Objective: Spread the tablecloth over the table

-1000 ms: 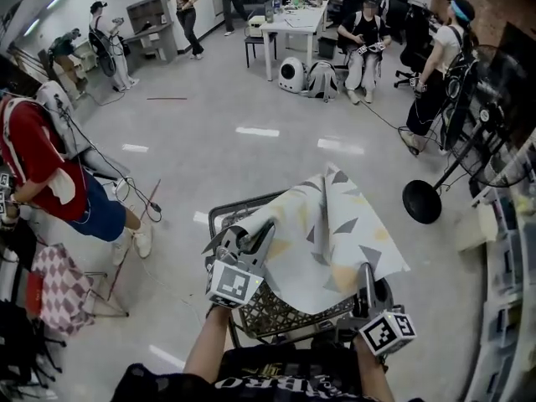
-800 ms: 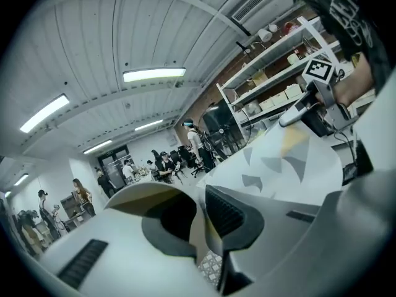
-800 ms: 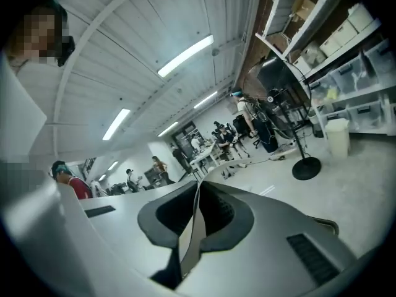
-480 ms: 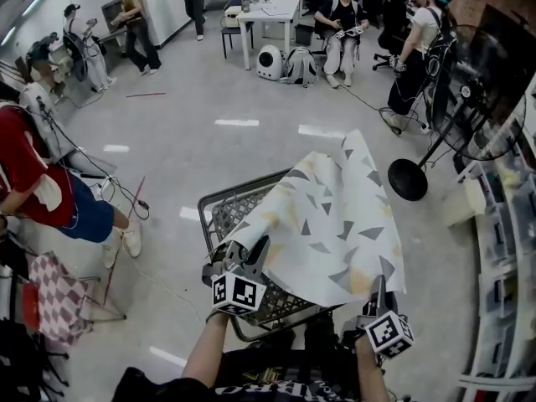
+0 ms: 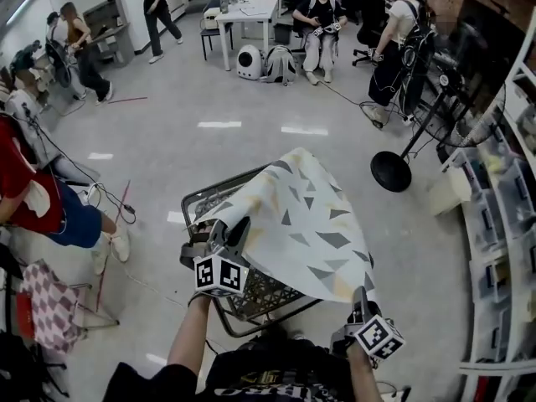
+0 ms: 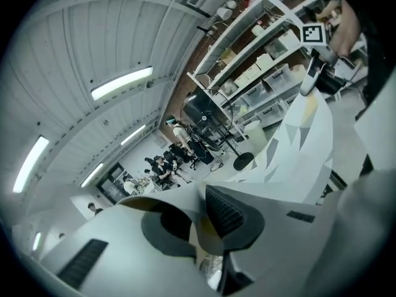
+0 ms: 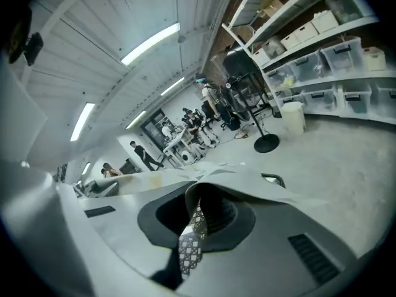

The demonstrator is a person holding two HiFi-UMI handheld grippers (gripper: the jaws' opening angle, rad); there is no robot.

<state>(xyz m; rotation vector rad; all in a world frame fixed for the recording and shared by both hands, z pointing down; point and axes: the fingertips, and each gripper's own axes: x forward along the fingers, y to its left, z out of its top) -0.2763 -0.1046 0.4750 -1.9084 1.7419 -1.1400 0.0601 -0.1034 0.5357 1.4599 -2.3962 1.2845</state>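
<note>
A wide room with a pale, glossy grey floor (image 5: 251, 141) is being looked down on from the head view. Along the right wall, shelving (image 5: 502, 224) is being filled by clear plastic bins. At the far end a white table (image 5: 251, 11) is being used by several people (image 5: 318, 19), standing and seated. A person in a red top and blue shorts (image 5: 38, 199) is being cut off by the left edge. A floor stand with a round black base (image 5: 390, 172) is standing to the right, well apart from the work.

Just in front of the person, a small black table with a wire-mesh top (image 5: 194, 203) is being covered in part. Its near and left portions are being left bare, while nothing else is lying on it.

The tablecloth (image 5: 301, 224), pale with grey and yellow triangles, is being held above the table, sloping from a raised far edge down toward the near side. Its near left corner is being clamped between the closed jaws of the left gripper (image 5: 228, 233), just above the table's left part. Its near right corner is being pinched between the closed jaws of the right gripper (image 5: 360, 298), past the table's near right corner. In both gripper views a fold of cloth is being pressed between the pads.
</note>
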